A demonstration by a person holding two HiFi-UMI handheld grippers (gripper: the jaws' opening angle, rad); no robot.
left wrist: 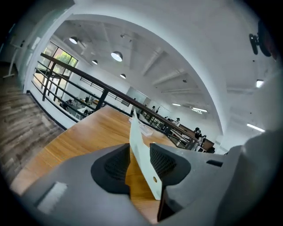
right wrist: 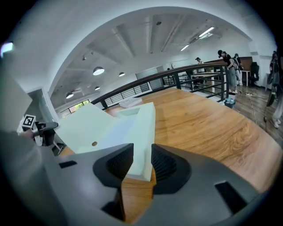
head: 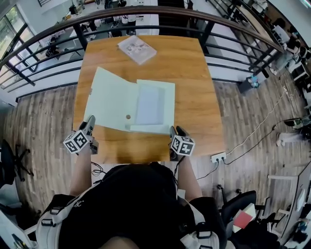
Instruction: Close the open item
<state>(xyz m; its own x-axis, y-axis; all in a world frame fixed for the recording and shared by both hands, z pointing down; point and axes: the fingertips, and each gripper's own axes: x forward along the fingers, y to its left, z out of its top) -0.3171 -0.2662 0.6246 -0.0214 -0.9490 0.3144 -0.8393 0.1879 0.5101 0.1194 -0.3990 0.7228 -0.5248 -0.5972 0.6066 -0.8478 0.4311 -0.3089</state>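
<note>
Nearest us, the left gripper (head: 89, 122) and the right gripper (head: 174, 131) hover at the near edge of the worktop (head: 194, 87). Both have their jaws apart and grip nothing. Just past them the pale green box file (head: 154, 104) lies open in the middle of the worktop, its lid (head: 109, 99) thrown out to the left. In the left gripper view the lid's edge lines up with the gap between the jaws, but the pads do not press it. In the right gripper view the tray's near corner sits just ahead of the open jaws. We judge the closing not yet begun, only the approach. Next, the left jaws need to pinch the lid's free edge and swing it rightward over the tray while the right gripper steadies the tray. Farther back a flat packet (head: 137, 48) lies near the far edge, well apart from the lid's arc. Beyond that runs a dark railing (head: 146, 12), and nothing blocks the move.
</note>
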